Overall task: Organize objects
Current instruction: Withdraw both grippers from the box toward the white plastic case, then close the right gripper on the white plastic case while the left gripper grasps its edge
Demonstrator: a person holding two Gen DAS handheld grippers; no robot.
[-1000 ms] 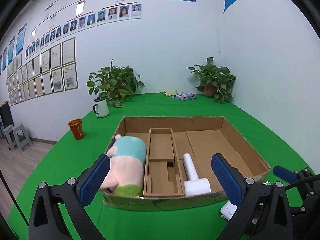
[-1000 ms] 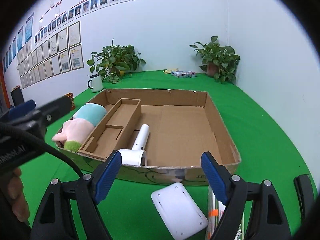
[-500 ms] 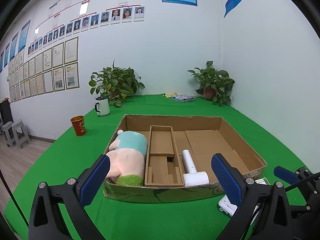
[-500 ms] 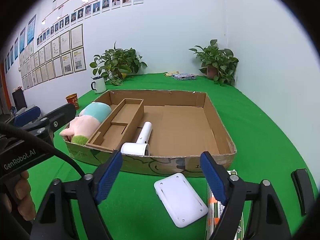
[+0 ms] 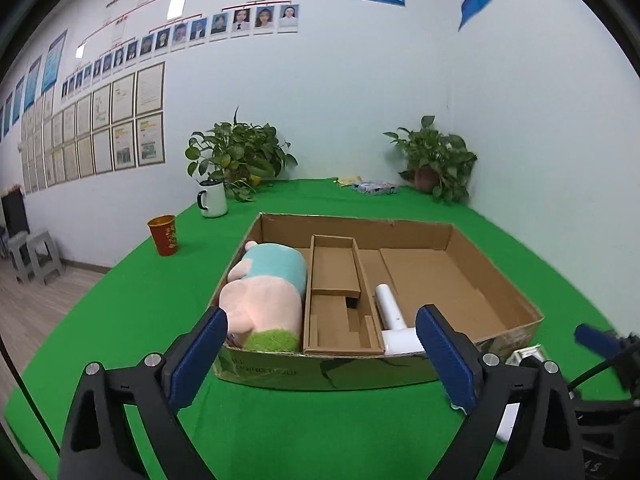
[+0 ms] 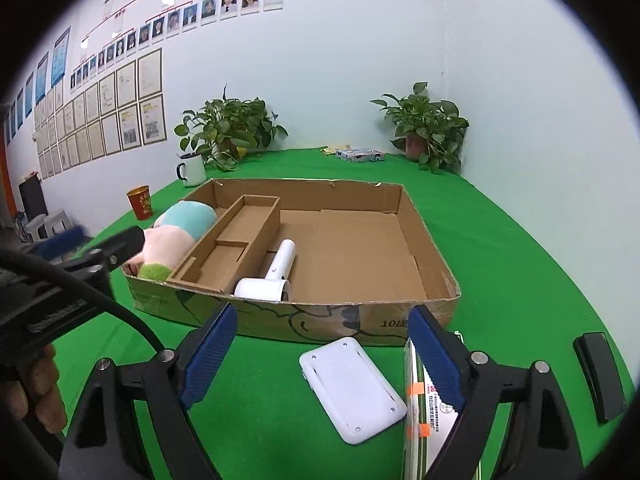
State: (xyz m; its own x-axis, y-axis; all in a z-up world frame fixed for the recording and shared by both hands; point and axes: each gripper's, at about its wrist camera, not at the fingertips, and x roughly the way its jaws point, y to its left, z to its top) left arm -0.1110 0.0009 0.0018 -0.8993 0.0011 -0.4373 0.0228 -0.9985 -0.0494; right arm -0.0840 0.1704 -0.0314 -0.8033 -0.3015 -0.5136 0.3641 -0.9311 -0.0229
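One cardboard box [image 6: 424, 240] sits on the green table [image 6: 500, 248], with one inner tray [image 6: 232, 240] dividing its left part. Inside lie one plush toy [image 5: 264, 288] in the far-left compartment and one white dryer [image 6: 272, 276] just right of the tray, its head against the near wall. Outside, near the box's front wall, lie one white flat case [image 6: 352, 388] and one long foil-wrap carton [image 6: 420, 412], side by side. Two potted plants stand at the far wall, the left plant [image 5: 240, 152] and the right plant [image 5: 436, 160]. One white mug [image 5: 212, 200] and one red cup [image 5: 162, 234] stand to the left, and one small packet [image 6: 360, 155] lies far back.

The left gripper [image 5: 320, 356] points slightly downward at the box's near wall; its jaws are wide and closing a little, with nothing between them. The right gripper [image 6: 324, 354] also tilts down, hovering above the case and carton; its jaws are opening and grasp nothing, the pads clear of both items.

The right wrist view shows the case and carton fully, plus fingers [image 6: 36, 392] of the person's hand on the left gripper's handle. The left wrist view shows only slivers of those two items behind its right finger, but shows the plush toy lengthwise and two stools [image 5: 34, 254] on the floor at far left.
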